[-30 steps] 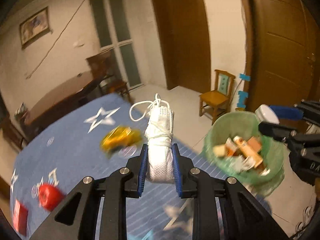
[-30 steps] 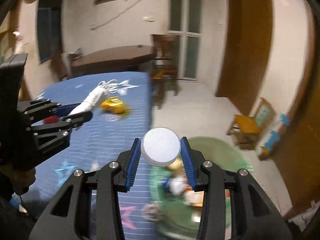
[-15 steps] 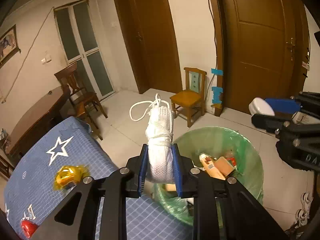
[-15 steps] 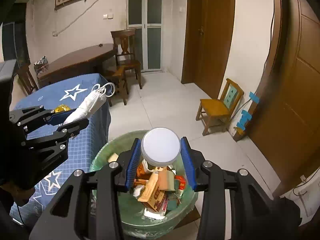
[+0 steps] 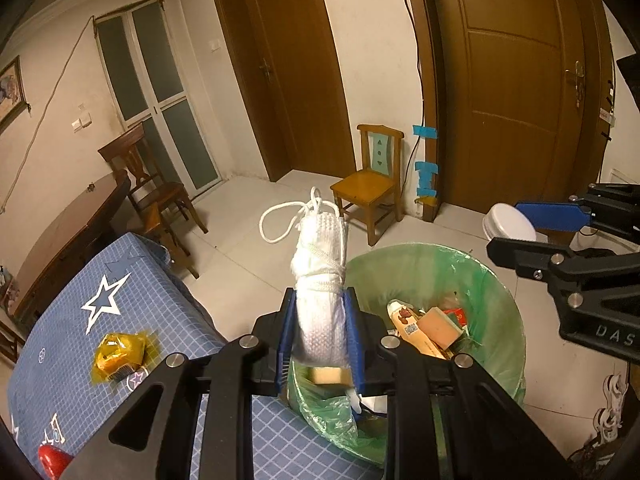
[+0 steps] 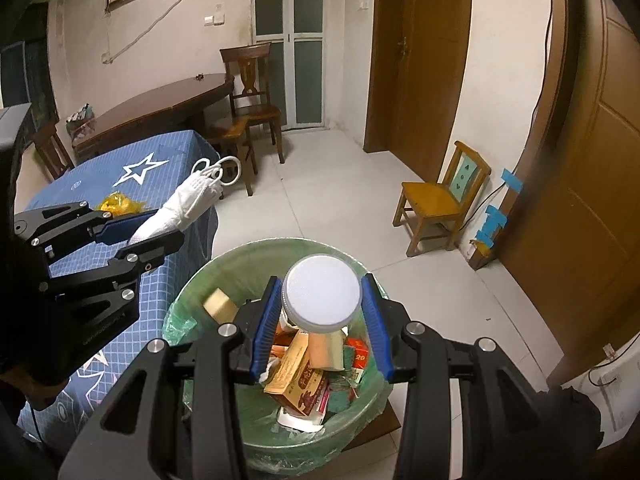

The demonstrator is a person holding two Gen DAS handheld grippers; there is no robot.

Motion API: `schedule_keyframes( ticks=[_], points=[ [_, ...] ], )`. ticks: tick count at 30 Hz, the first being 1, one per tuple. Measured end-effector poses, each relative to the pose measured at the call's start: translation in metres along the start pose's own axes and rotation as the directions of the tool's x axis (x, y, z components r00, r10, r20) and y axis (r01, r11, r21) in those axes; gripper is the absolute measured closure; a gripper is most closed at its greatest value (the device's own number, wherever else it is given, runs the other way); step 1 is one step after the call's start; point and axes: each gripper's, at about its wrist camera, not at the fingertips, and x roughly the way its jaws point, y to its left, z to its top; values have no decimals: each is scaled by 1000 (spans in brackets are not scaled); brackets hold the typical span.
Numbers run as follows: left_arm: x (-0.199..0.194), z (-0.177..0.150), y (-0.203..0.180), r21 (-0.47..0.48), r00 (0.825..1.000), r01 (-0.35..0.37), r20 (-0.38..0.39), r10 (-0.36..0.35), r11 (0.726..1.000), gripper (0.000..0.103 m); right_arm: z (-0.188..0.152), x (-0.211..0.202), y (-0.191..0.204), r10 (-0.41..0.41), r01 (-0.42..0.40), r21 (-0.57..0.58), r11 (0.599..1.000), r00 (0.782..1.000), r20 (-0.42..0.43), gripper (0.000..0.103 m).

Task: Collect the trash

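Note:
My left gripper (image 5: pixel 320 320) is shut on a rolled white face mask (image 5: pixel 320 280) tied with its own loops, held over the near rim of the green-lined trash bin (image 5: pixel 500 296). My right gripper (image 6: pixel 320 312) is shut on a white-lidded jar (image 6: pixel 322 298), held above the bin (image 6: pixel 188 300), which holds several boxes and wrappers. The right gripper (image 5: pixel 516 236) with the jar (image 5: pixel 508 222) shows at right in the left wrist view. The left gripper (image 6: pixel 160 228) with the mask (image 6: pixel 188 200) shows at left in the right wrist view.
A blue star-patterned tablecloth (image 5: pixel 120 320) covers a table left of the bin. A yellow wrapper (image 5: pixel 118 354) and a red object (image 5: pixel 52 458) lie on it. A small wooden chair (image 5: pixel 372 184) stands by the wall. A dark dining table (image 6: pixel 160 108) and chairs stand behind.
Both grippers have swung from the blue table toward the bin. The mask and the jar now hang over the bin, still gripped.

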Motion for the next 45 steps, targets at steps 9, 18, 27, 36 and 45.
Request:
schedule_keyframes(
  ticks=[9, 18, 27, 36, 45],
  points=[
    [26, -15, 12, -15, 996, 19, -82, -21, 1000, 61, -6, 27, 3, -3, 3, 9, 1000, 999, -46, 45],
    [10, -27, 13, -12, 996, 74, -45, -75, 997, 61, -21, -2, 3, -48, 47, 43, 998, 999, 9, 45],
    [-36, -54, 6, 1, 993, 119, 25, -119, 993, 49, -58, -69, 5, -117, 97, 146, 985, 983, 141, 33],
    [-117, -100, 21, -31, 946, 249, 221, -237, 968, 35, -100, -123, 41, -230, 189, 164, 968, 928, 294, 23],
    [-181, -138, 25, -76, 926, 161, 356, -125, 984, 5, -116, -146, 41, -267, 206, 201, 958, 897, 351, 16]
  ],
)
